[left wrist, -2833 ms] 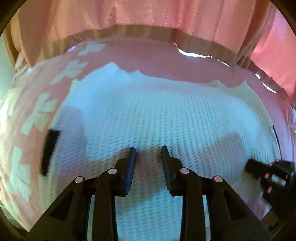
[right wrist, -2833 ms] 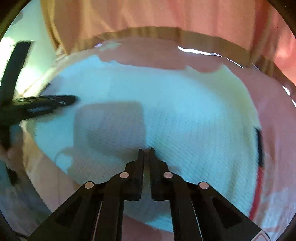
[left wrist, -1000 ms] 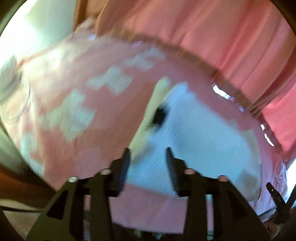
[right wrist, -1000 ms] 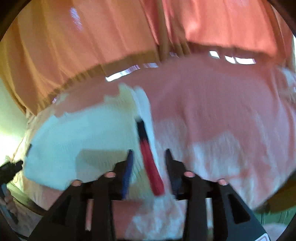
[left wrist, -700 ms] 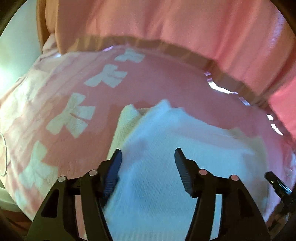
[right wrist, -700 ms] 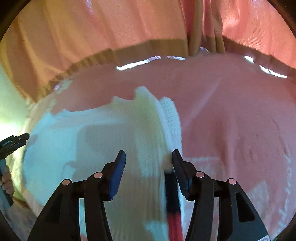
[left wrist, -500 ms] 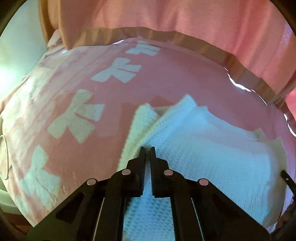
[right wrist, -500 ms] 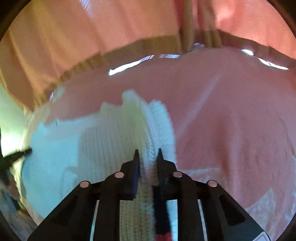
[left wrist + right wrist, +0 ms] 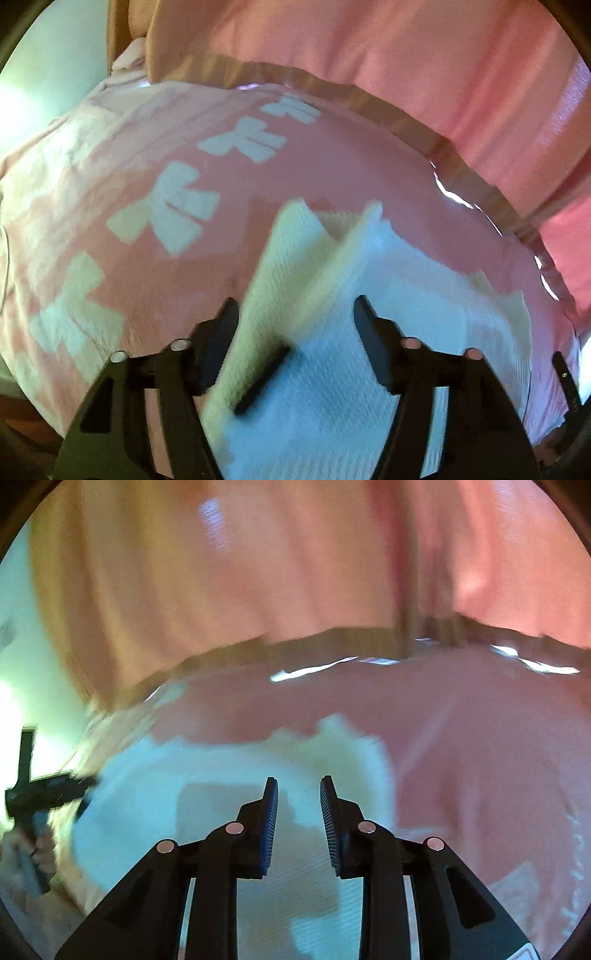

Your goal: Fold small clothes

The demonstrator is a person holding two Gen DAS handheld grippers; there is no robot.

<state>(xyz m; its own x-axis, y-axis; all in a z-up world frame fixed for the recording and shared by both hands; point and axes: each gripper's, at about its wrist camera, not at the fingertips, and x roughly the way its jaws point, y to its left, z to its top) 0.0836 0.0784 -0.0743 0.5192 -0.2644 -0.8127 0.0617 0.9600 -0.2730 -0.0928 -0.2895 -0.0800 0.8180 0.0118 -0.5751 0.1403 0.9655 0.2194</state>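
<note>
A pink cloth [image 9: 155, 288] printed with pale bow shapes covers the table, with pink curtains [image 9: 406, 62] behind. A white waffle-knit garment [image 9: 369, 369] lies on it, its left edge doubled over. The left gripper [image 9: 295, 314] hovers over that fold, fingers wide apart. The right gripper [image 9: 295, 794] is over the garment [image 9: 207, 812], fingers apart.

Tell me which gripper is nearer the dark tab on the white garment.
Left. The left gripper is open, straddling the white garment's folded edge, with the dark tab between its fingers. The right gripper, open, hovers over the garment's other end; no tab shows there.
</note>
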